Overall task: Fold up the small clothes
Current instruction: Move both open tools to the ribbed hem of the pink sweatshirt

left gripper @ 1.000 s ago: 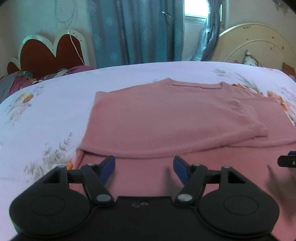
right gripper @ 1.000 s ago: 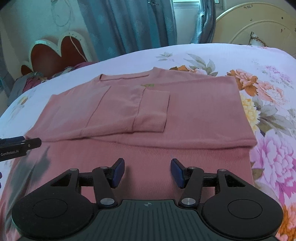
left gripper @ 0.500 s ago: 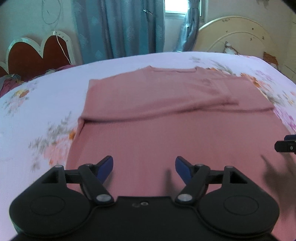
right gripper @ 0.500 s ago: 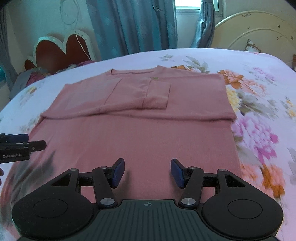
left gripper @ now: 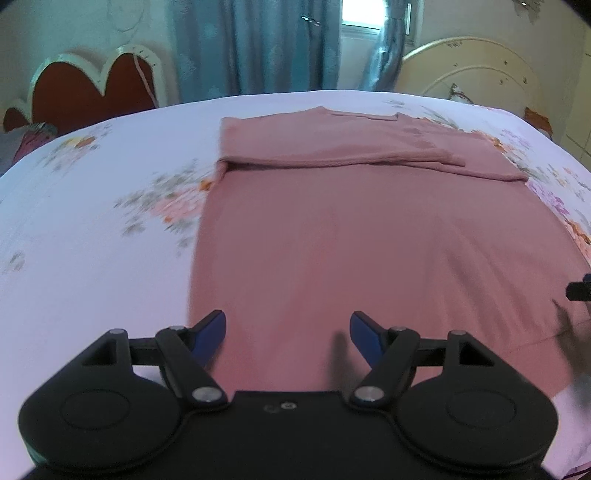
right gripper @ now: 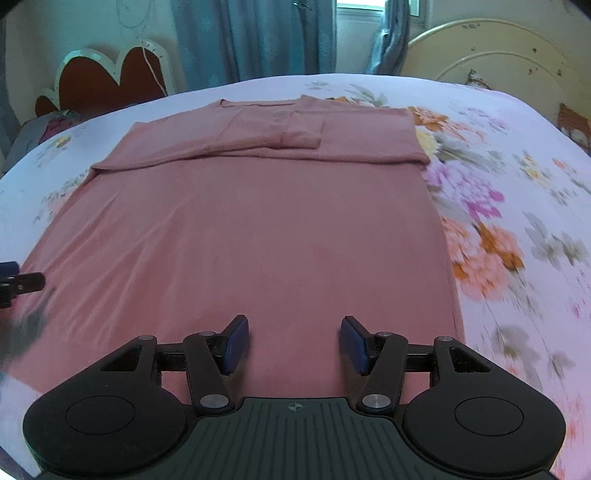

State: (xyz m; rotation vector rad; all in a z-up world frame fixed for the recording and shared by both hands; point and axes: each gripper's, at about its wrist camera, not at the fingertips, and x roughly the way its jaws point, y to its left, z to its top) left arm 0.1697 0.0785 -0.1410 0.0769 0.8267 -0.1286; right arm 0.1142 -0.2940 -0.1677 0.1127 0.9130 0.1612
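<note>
Blue curtains (left gripper: 258, 44) hang behind a bed covered by a pale sheet (left gripper: 92, 221) printed with flowers, and a narrow window (right gripper: 360, 5) lets in light between them. To the left stands a red heart-shaped headboard (right gripper: 107, 81) edged in white, with a thin cord running down it; to the right a cream, rounded headboard (right gripper: 498, 48) shows dark chips in its paint. A pink sweater (right gripper: 258, 229) lies flat on the sheet, its neck toward the curtains and its hem toward the cameras. Both sleeves are folded in across the chest, so the far part of the sweater forms a thicker band with a clear lower edge, and one cuff (right gripper: 301, 134) lies near the middle of that band. The lower body of the sweater is spread smooth, with a few faint creases. The left gripper (left gripper: 288, 332) hangs over the near left part of the sweater, its blue pads standing well apart with only cloth showing below the gap and nothing pinched. The right gripper (right gripper: 294, 341) hangs over the near right part, its blue pads also apart, somewhat less widely, and nothing is held between them. Each camera catches the black tip of the other gripper at its frame edge, beside a dark shadow on the cloth. Parts of the sheet's flower print are blurred.
</note>
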